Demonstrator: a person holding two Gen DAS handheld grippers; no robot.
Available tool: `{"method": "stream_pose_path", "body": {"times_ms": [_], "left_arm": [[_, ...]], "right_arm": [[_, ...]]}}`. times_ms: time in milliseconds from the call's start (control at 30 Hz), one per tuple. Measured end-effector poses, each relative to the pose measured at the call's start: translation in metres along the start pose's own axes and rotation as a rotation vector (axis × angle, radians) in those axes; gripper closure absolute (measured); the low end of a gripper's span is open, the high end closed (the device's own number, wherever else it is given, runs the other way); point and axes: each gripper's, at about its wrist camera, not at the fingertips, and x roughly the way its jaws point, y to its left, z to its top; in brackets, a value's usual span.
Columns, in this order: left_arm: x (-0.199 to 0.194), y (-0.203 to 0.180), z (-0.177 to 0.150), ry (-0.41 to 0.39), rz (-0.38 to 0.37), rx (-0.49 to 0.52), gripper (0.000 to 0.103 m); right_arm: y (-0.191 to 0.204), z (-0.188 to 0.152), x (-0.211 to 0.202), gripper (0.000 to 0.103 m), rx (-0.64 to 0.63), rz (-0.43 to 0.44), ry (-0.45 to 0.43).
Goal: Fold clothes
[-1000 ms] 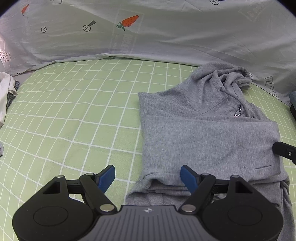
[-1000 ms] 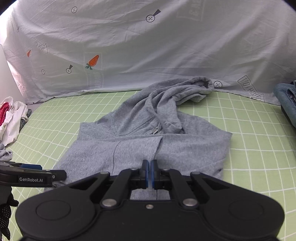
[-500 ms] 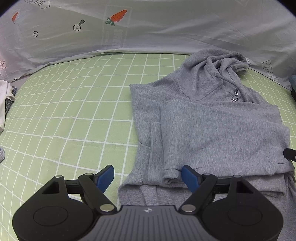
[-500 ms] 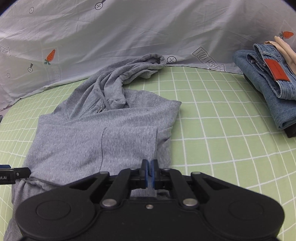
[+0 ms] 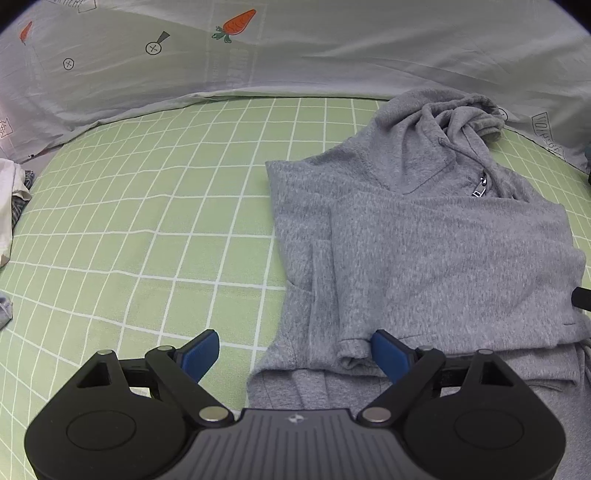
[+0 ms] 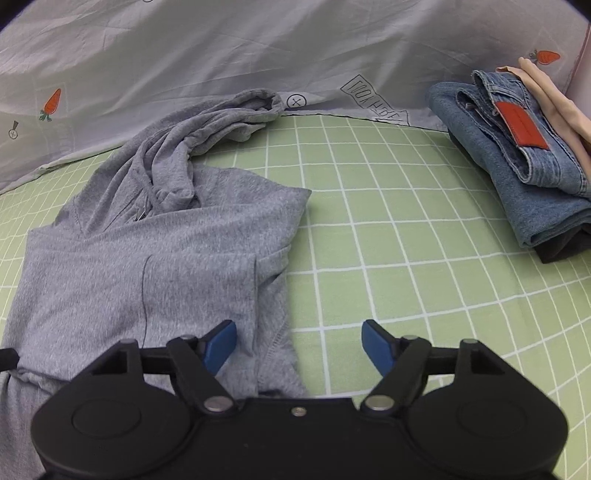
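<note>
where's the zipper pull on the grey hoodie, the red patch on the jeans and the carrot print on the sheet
zipper pull (image 5: pixel 479 187), left wrist view, on the metal tab below the hood.
red patch (image 6: pixel 520 124), right wrist view, middle of the patch on the folded jeans.
carrot print (image 5: pixel 236 24), left wrist view, on the orange body.

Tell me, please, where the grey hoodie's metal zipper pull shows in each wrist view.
Left wrist: zipper pull upper right, below the hood.
Right wrist: zipper pull left of centre, under the drawstring.
Shared landmark: the bunched hood against the grey sheet.
</note>
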Motion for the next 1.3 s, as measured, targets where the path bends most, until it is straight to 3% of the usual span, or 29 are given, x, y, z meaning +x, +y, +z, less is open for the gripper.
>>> {"method": "stream_pose_path", "body": {"times_ms": [167,233,533,800,967,1067,1200,1300], "left_arm": [[-0.011,0.008,0.025,-0.051,0.004,-0.018,0.013],[-0.011,0.012,0.040,-0.073,-0.007,-0.036,0.013],[0.037,-0.019,0.118,-0.135,-0.059,0.017,0.013],[0.085,-0.062,0.160,-0.167,-0.121,0.052,0.013],[0.109,-0.077,0.173,-0.142,-0.152,0.052,0.013],[0.114,-0.082,0.172,-0.134,-0.162,0.057,0.013],[0.117,-0.082,0.170,-0.129,-0.155,0.061,0.013],[0.116,-0.082,0.173,-0.137,-0.173,0.043,0.013]], "right_arm": [[-0.001,0.029,0.003,0.007,0.031,0.005,-0.051],[0.005,0.045,0.010,0.005,0.023,0.011,-0.072],[0.038,0.112,0.066,0.005,-0.010,0.064,-0.107],[0.070,0.146,0.112,0.004,-0.010,0.148,-0.082],[0.081,0.149,0.136,0.004,-0.101,0.059,-0.064],[0.063,0.150,0.139,0.004,-0.042,0.005,-0.049],[0.032,0.145,0.138,0.004,0.017,-0.131,-0.046],[0.017,0.142,0.140,0.004,0.051,-0.153,-0.031]]}}
